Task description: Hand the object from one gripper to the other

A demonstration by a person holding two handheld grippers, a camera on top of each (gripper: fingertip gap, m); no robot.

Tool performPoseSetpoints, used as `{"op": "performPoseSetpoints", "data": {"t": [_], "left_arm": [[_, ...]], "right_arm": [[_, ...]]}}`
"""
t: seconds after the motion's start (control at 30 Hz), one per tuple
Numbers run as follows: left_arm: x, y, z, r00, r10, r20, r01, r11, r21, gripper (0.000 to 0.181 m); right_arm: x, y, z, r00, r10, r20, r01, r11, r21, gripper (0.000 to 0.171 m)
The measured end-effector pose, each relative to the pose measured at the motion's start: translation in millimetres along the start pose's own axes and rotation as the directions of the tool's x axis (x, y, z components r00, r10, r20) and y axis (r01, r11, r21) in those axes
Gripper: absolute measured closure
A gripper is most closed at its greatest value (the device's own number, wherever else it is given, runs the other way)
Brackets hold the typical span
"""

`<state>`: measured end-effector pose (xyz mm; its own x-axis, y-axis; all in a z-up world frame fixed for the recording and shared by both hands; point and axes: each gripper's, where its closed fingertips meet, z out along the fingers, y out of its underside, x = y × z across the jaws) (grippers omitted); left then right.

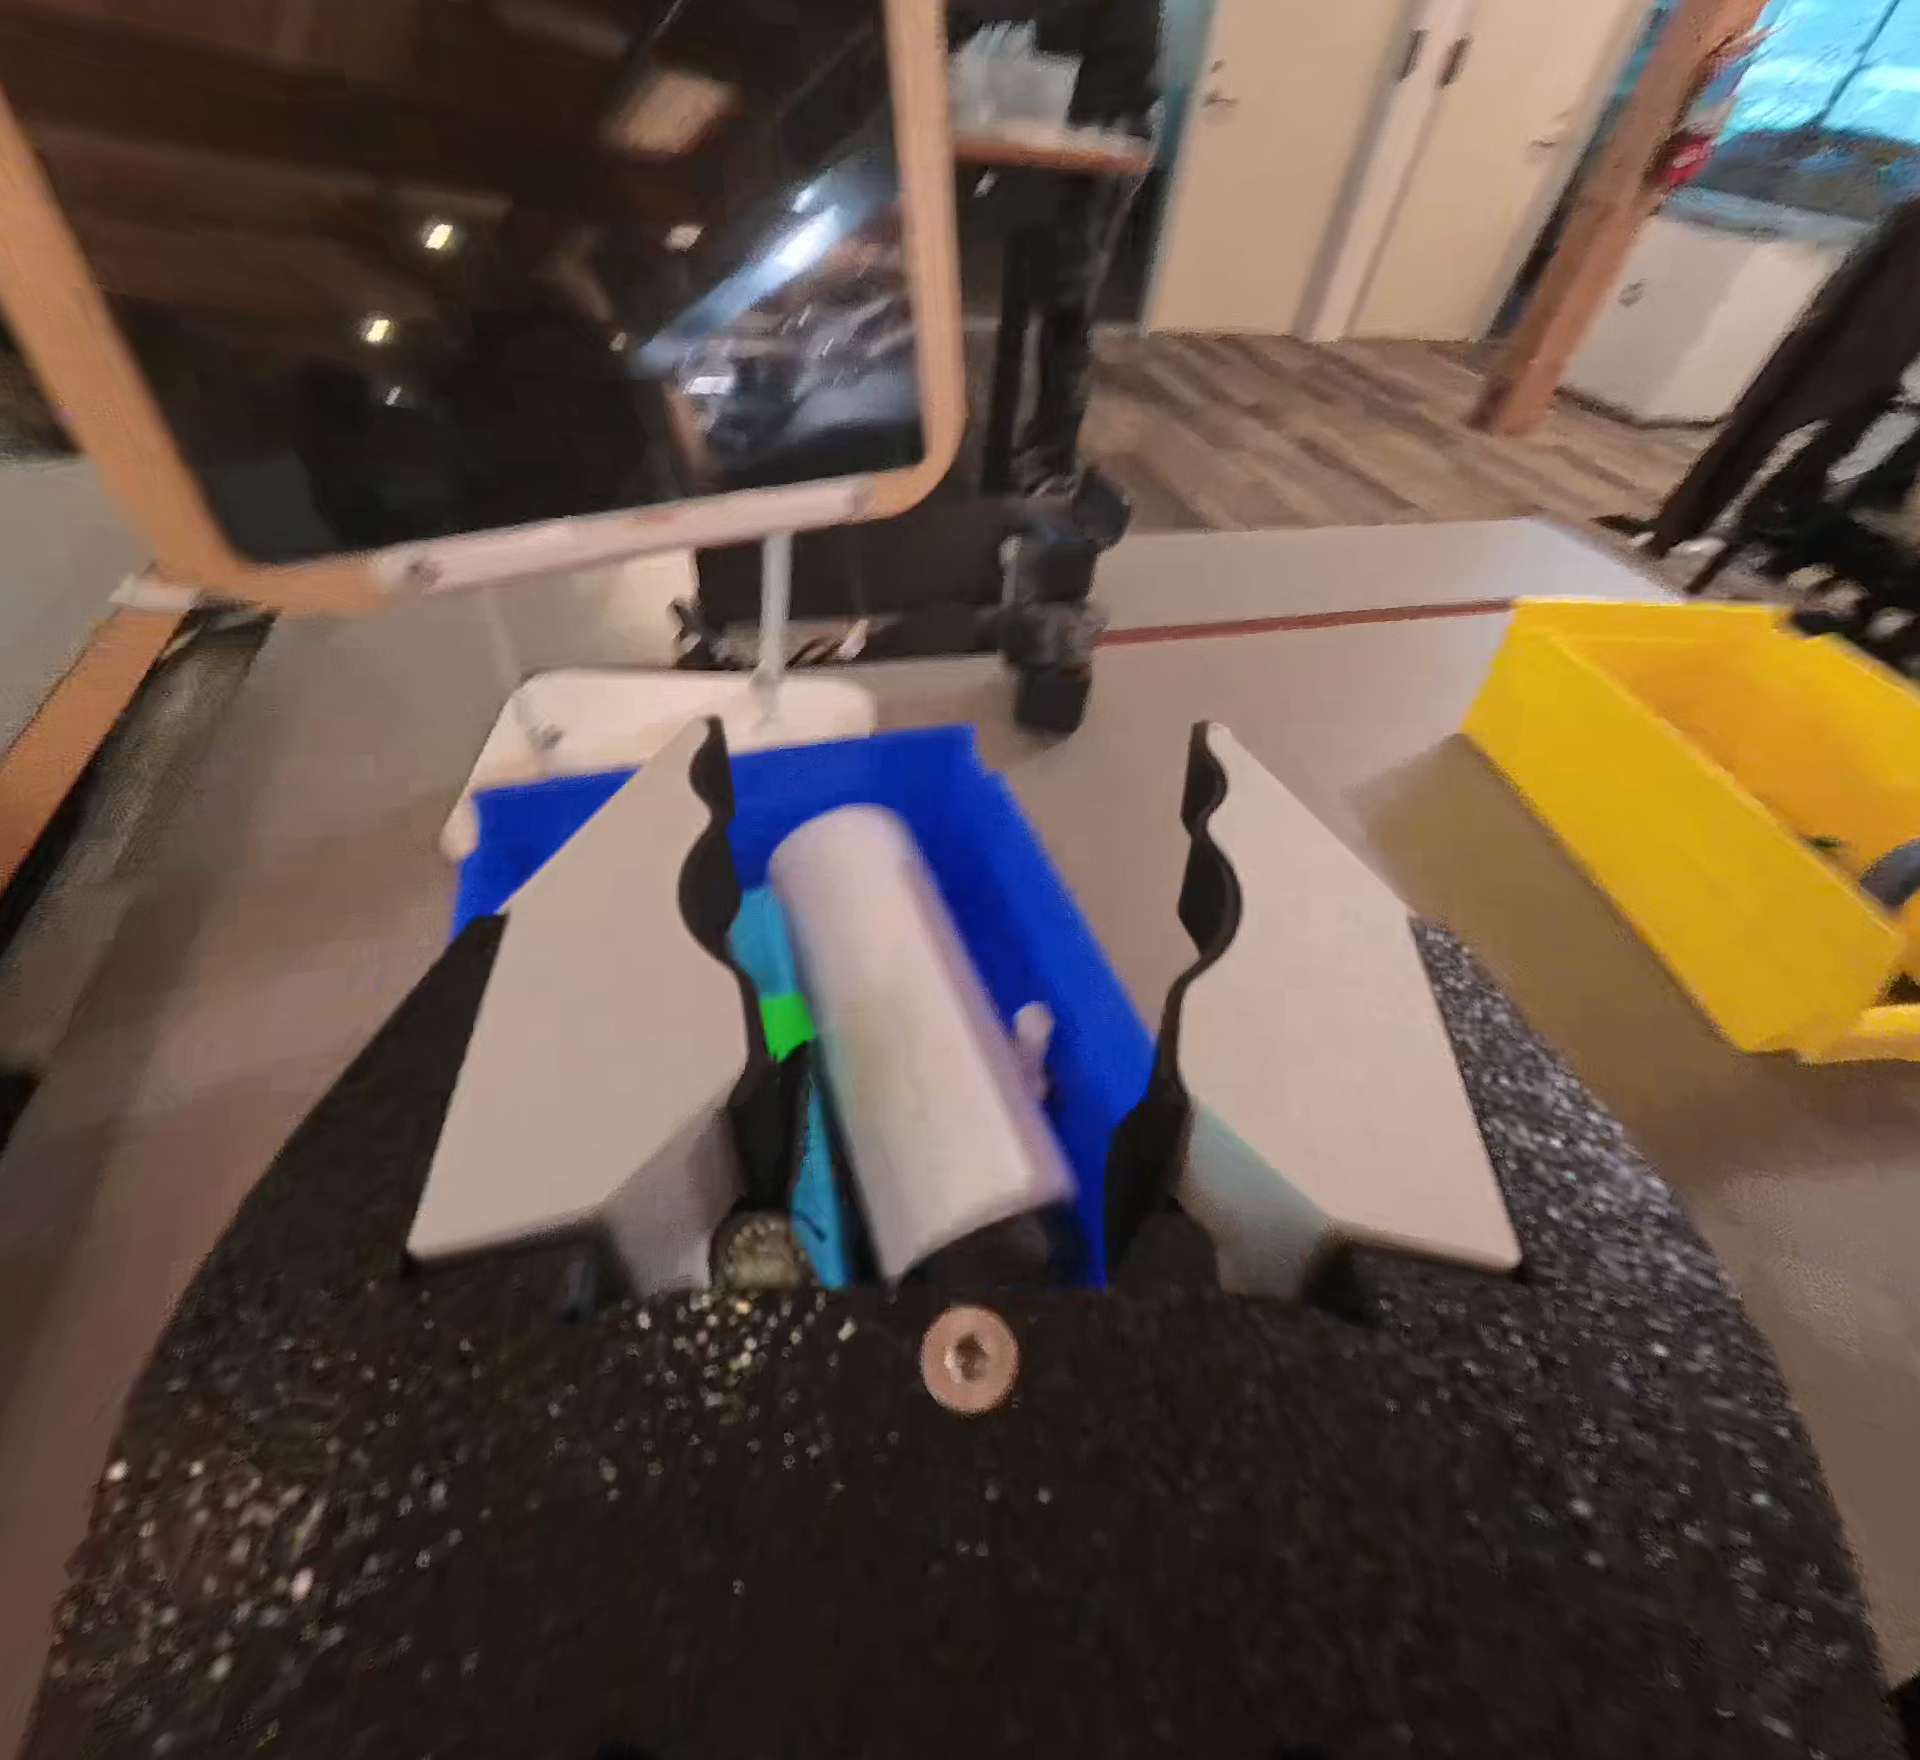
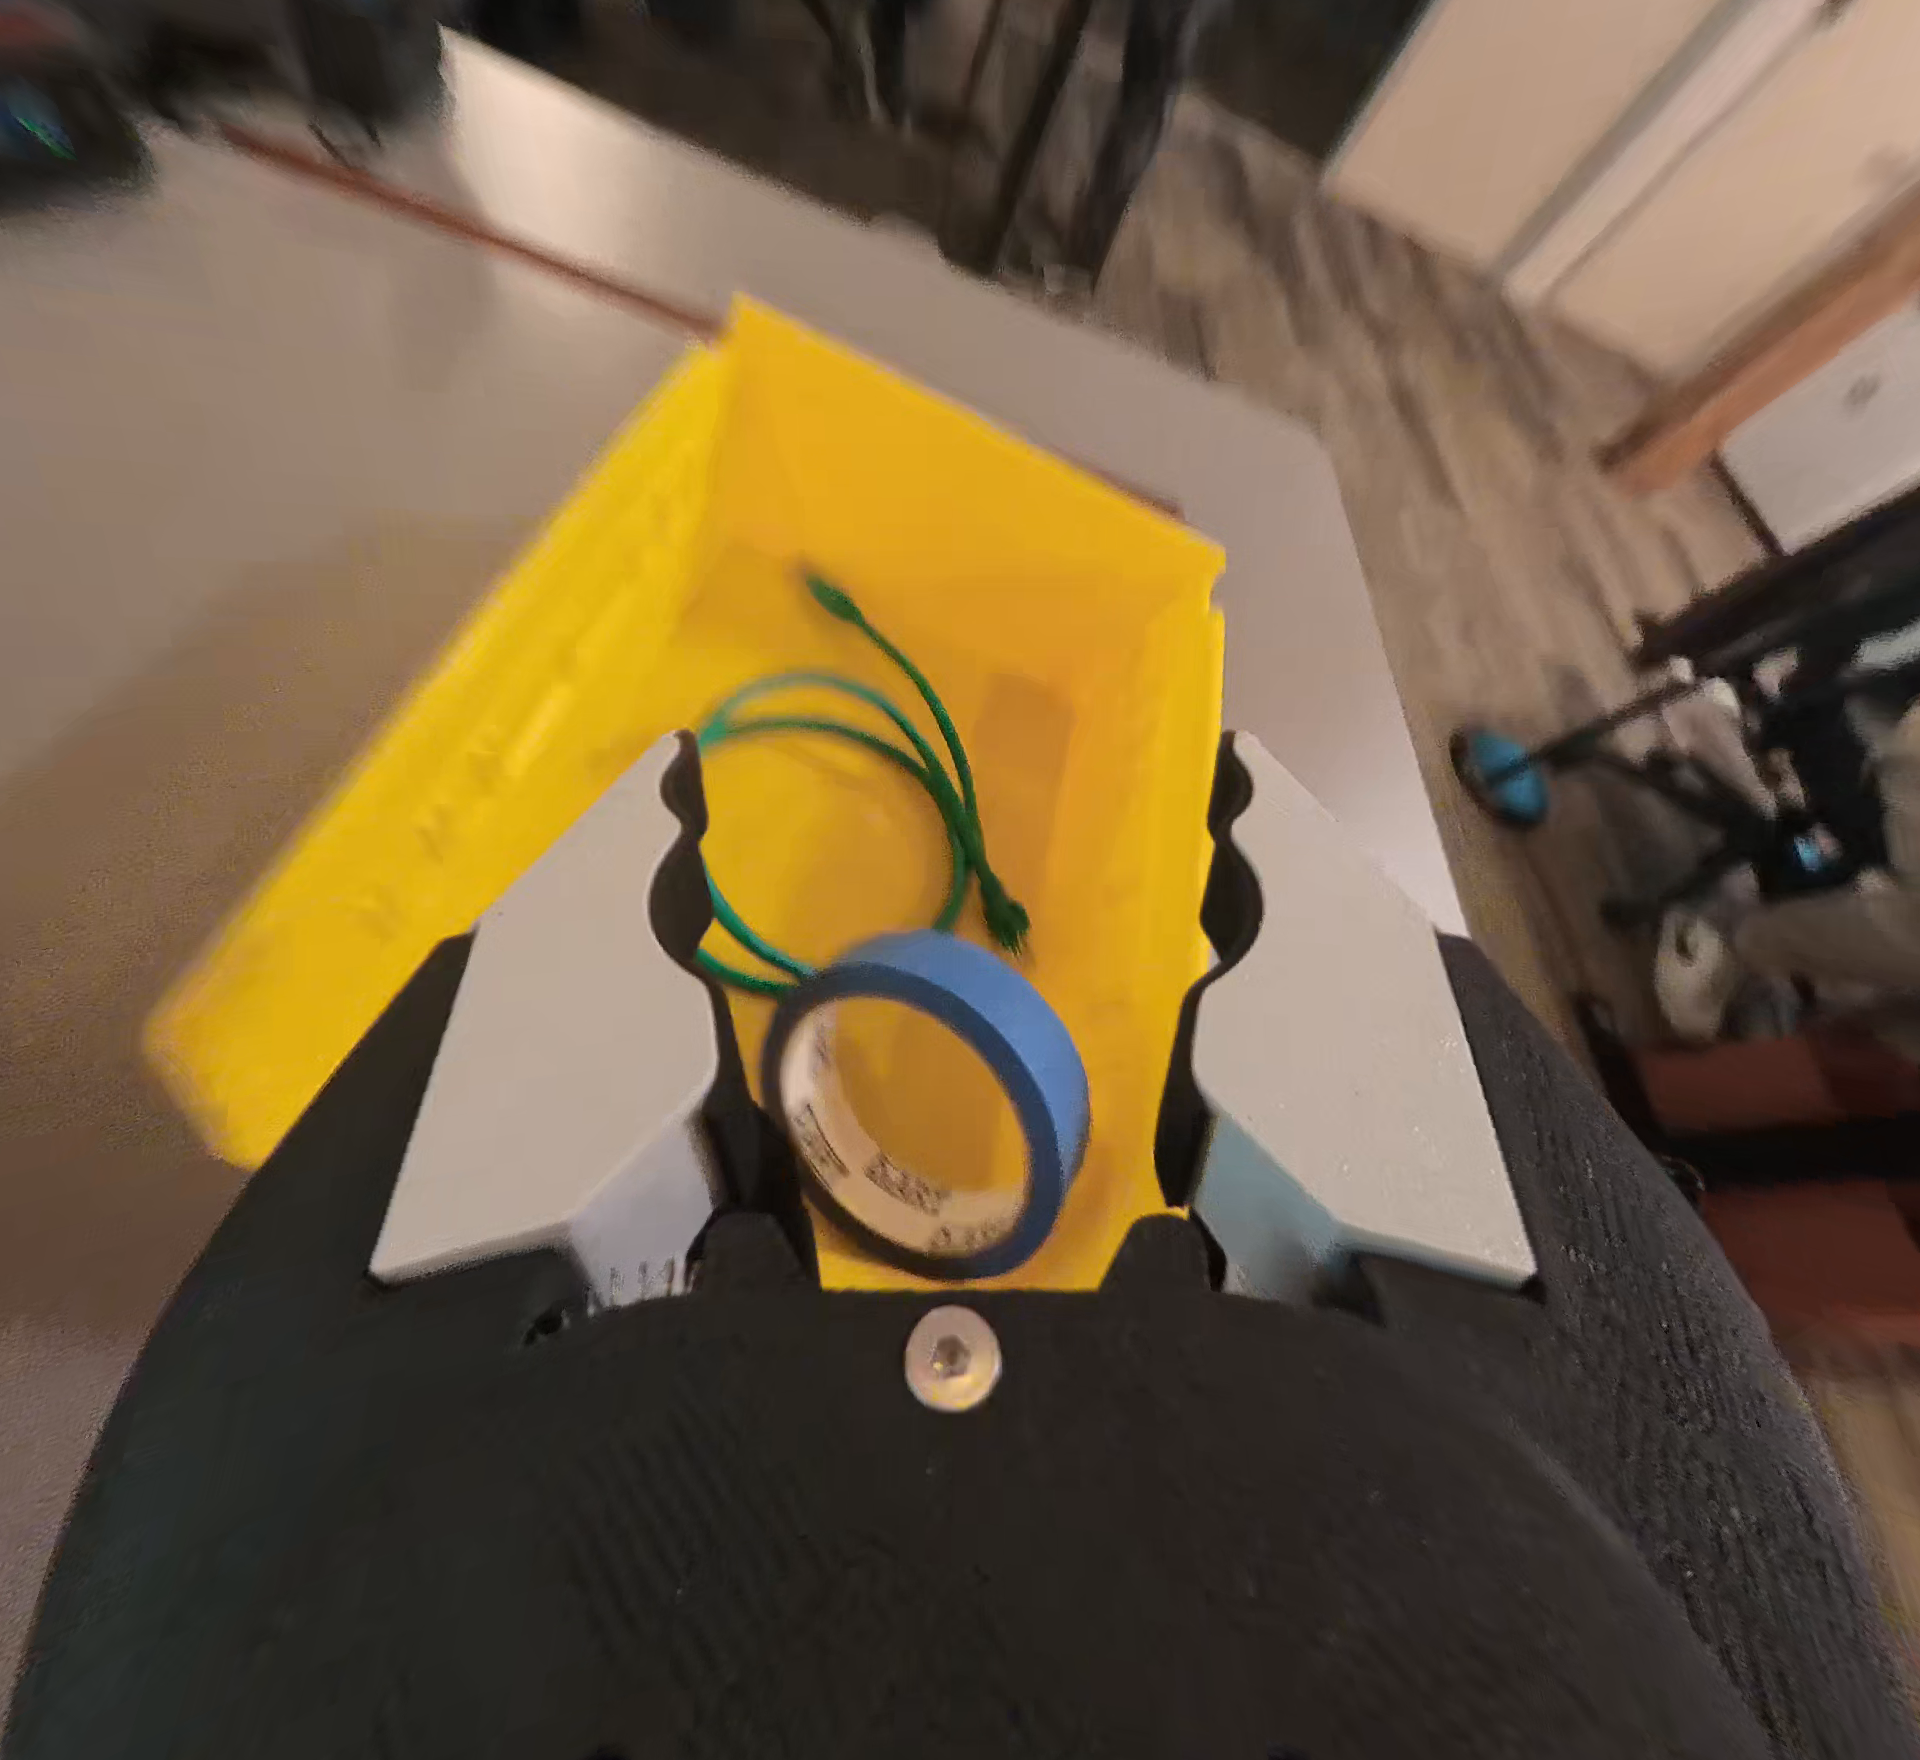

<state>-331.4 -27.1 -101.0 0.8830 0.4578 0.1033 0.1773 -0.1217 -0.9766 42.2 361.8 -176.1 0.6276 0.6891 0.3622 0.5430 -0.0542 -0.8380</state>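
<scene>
The left gripper (image 1: 956, 775) points forward and slightly down, its two grey fingers (image 1: 613, 983) spread wide with black wavy pads facing inward and nothing between them. The right gripper (image 2: 956, 775) tilts downward, fingers (image 2: 561, 1014) likewise parted and, as far as the blur allows, empty.

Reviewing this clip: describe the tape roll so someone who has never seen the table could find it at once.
Look on the grey table for the yellow bin; the right tongs, open, point into it. Inside, the blue tape roll lies at the near end with a pale inner core. Its only neighbour there is a thin green cable, looped rather than a solid ring.
</scene>
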Motion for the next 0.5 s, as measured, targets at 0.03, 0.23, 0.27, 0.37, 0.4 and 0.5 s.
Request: {"op": "performPoseSetpoints", "data": {"t": [0.03, 0.23, 0.27, 0.37, 0.4, 0.5], "left_arm": [[-14, 11, 0, 0.999, 0.004, 0.043, -0.001, 0.998, -0.06, 0.095], [-48, 61, 6, 0.989, 0.101, 0.108, -0.063, 0.95, -0.305, 0.114], [-48, 66, 9, 0.991, 0.101, 0.091, -0.066, 0.945, -0.32, 0.115], [-51, 82, 25, 0.996, 0.066, 0.068, -0.039, 0.941, -0.337, 0.113], [-52, 88, 31, 0.997, 0.033, 0.07, -0.007, 0.94, -0.341, 0.109], [-57, 105, 46, 0.993, -0.076, 0.091, 0.103, 0.931, -0.349, 0.1]], "right_arm": [[-9, -17, -10, 0.999, -0.002, 0.032, -0.001, 0.997, 0.075, 0.075], [-51, -74, -54, 0.985, -0.063, 0.163, 0.004, 0.941, 0.339, 0.088], [-55, -76, -56, 0.982, -0.065, 0.178, -0.002, 0.936, 0.351, 0.09], [-65, -78, -57, 0.969, -0.058, 0.239, -0.032, 0.934, 0.355, 0.091], [-67, -77, -55, 0.966, -0.056, 0.252, -0.037, 0.936, 0.35, 0.091], [-75, -75, -53, 0.958, -0.065, 0.28, -0.036, 0.939, 0.342, 0.092]]}}
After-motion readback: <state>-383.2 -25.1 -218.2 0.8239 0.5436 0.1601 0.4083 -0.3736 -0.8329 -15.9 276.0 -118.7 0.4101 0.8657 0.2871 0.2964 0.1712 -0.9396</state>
